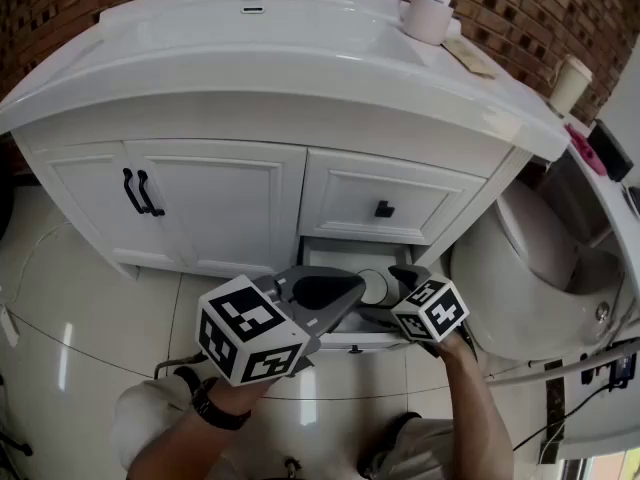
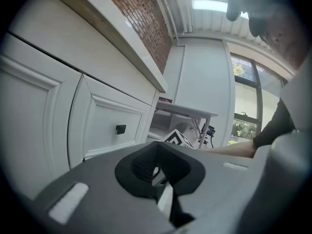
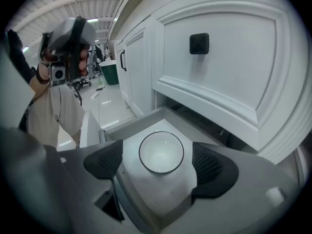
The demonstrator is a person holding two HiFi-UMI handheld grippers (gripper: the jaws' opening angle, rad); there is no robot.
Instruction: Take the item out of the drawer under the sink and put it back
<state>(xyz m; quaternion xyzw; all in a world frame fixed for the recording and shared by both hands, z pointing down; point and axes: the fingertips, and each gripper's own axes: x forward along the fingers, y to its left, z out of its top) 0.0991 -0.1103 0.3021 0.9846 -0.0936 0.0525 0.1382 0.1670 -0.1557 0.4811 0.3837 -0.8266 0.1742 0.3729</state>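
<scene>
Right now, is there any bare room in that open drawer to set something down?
Yes: the drawer floor is bare between the bowl and the drawer's front. Behind the bowl it is tight under the upper drawer. Up top, the countertop is bare along its left rim; its right corner is crowded by a mug.

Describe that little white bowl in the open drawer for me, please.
The bowl is small, round, plain white, glossy like ceramic or plastic, and looks empty. It sits upright on the floor of the pulled-out bottom drawer. The right claw is open, its pads either side of it, touching nothing.
</scene>
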